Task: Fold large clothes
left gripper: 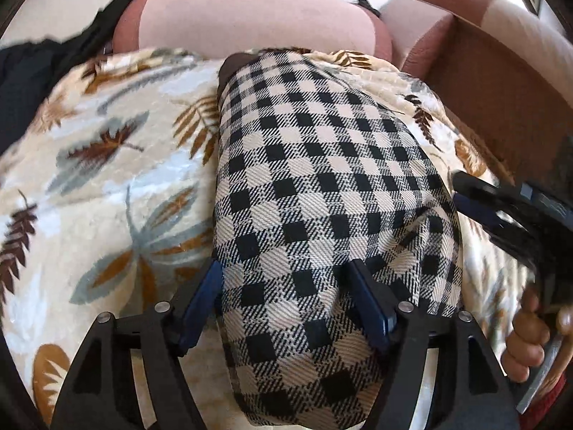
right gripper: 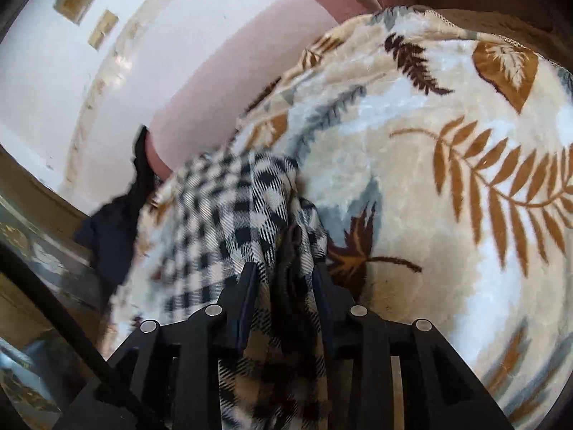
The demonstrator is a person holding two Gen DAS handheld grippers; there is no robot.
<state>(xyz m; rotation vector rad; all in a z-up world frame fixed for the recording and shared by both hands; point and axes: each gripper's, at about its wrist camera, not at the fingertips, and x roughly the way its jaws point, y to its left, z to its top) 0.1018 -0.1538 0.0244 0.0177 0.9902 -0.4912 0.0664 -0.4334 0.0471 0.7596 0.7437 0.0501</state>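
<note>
A black-and-cream checked garment (left gripper: 322, 186) lies folded into a long strip on a leaf-patterned blanket (left gripper: 107, 179). My left gripper (left gripper: 286, 279) is open and straddles the strip's near end, with one blue pad at the cloth's left edge and the other resting on top of it. In the right wrist view the same checked garment (right gripper: 222, 208) is bunched, and a fold with dark lining sits between the fingers of my right gripper (right gripper: 284, 272), whose jaws stand partly apart and do not clamp it. The right gripper (left gripper: 501, 208) also shows blurred at the strip's right side, held by a hand (left gripper: 526, 340).
The leaf blanket (right gripper: 429, 179) covers a pink and brown sofa (left gripper: 250, 18). A dark garment (left gripper: 28, 71) lies at the blanket's far left edge. The brown armrest (left gripper: 483, 82) rises on the right. White floor (right gripper: 71, 89) lies beyond the sofa.
</note>
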